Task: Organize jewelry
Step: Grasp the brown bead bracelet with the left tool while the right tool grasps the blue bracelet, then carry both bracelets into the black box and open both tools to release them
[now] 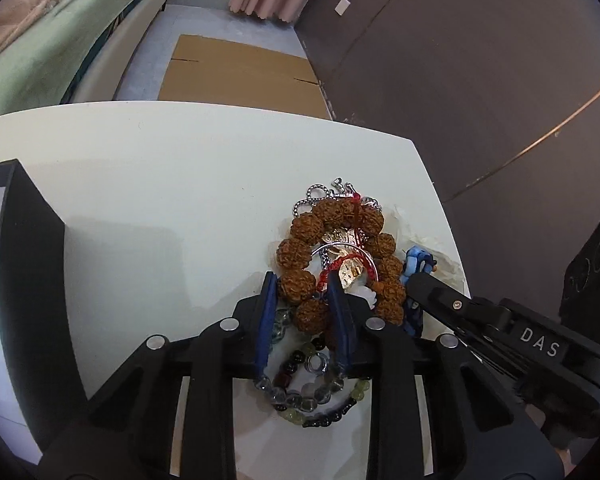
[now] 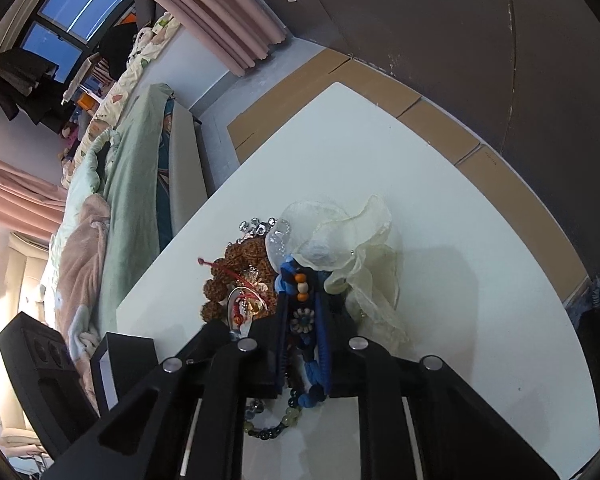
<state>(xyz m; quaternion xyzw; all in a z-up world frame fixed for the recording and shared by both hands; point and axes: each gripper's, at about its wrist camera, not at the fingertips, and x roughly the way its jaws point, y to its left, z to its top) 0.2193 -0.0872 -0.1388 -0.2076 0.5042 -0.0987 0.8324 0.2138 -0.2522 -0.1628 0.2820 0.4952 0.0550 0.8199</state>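
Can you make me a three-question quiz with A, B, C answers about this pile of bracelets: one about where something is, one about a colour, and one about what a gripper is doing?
1. Where does the bracelet of big bumpy brown seed beads lie?
A. On the white table
B. On the green bed
C. Inside the black box

2. What colour is the knotted cord bracelet between the right gripper's fingers?
A. Yellow
B. Blue
C. Pink

3. What is the left gripper doing?
A. Hanging high above the table
B. Lifting the black box
C. Closing around the brown seed beads

Answers:
1. A, since the brown beads rest on the white tabletop in the left wrist view.
2. B, since the right wrist view shows blue cord with orange and white beads.
3. C, since its blue-padded fingers sit either side of the brown beads, though a firm pinch cannot be confirmed.
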